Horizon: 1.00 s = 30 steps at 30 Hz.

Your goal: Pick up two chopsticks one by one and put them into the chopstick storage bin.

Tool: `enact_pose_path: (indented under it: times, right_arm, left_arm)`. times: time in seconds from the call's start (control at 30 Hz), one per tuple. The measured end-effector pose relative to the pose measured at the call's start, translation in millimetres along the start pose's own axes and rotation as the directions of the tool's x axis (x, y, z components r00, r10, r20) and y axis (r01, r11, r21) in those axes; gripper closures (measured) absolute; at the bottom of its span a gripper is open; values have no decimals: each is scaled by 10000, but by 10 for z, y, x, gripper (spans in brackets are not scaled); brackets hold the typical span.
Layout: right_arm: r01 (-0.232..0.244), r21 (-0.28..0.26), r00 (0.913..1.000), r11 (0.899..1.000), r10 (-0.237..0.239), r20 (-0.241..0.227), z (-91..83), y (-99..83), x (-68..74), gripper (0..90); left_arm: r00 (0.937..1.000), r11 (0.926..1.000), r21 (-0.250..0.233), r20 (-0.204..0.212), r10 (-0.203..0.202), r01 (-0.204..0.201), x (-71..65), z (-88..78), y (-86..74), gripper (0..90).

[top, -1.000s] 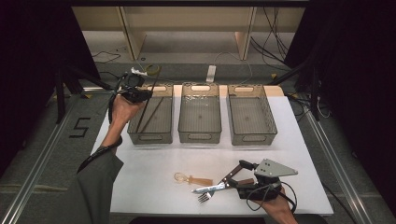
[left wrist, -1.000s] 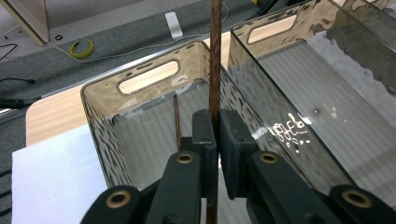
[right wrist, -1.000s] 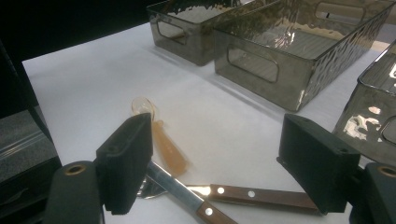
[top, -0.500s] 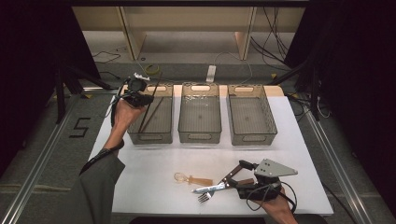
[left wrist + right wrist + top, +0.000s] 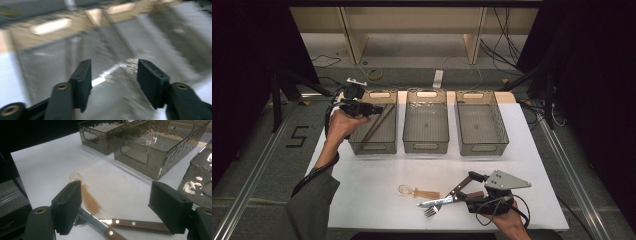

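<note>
Hovering over the ribbed smoky-plastic left bin (image 5: 373, 126), left gripper (image 5: 374, 109) (jaws just parted, nothing between), right gripper (image 5: 464, 187) gaping over wood-handled cutlery (image 5: 130, 223), translucent amber spoon (image 5: 418, 192) lying beside it on white table (image 5: 377, 185).

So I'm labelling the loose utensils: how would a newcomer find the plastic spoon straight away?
Start at the white table and come to its near edge, in front of the three smoky bins. The plastic spoon lies flat there, just left of the fork. It alone is translucent amber; the utensils beside it are metal with wooden handles.
</note>
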State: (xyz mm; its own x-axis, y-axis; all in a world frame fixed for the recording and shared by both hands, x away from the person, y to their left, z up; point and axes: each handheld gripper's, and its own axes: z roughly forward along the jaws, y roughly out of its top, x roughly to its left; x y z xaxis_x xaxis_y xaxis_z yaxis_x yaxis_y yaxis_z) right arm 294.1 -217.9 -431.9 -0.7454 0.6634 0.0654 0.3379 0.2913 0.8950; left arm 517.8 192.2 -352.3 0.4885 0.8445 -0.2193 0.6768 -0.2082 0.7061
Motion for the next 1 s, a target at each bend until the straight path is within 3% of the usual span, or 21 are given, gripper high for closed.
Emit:
enact_pose_path:
  times: [0.1, 0.3, 0.57, 0.77, 0.93, 1.0]
  right_arm:
    - [-5, -17, 10000, 10000, 5, 32, -2, 2, -4, 267]
    - [-32, 9, 10000, 10000, 32, 90, -7, 2, -19, 267]
    - [11, -23, 10000, 10000, -11, -5, -12, 9, 1, 266]
    - [52, 65, 10000, 10000, -51, -83, 1, 4, -1, 266]
    - [38, 70, 9999, 10000, -37, -101, 2, 2, -2, 266]
    - [20, 53, 10000, 10000, -20, -92, 4, 0, -8, 266]
  left_arm:
    - [9983, 9994, -141, 480, 324, -318, -119, -88, -102, 365]
    - [9921, 9983, -417, 1173, 451, -404, -286, -213, -371, 291]
    - [9889, 9950, 8, 1102, 994, -1001, -467, -249, -550, 244]
    - [9771, 9845, 193, 1279, 1702, -1741, -657, -261, -626, 220]
    - [9681, 9759, 420, 1427, 2061, -2140, -789, -227, -701, 203]
    - [9674, 9753, 424, 1436, 2086, -2166, -819, -217, -737, 200]
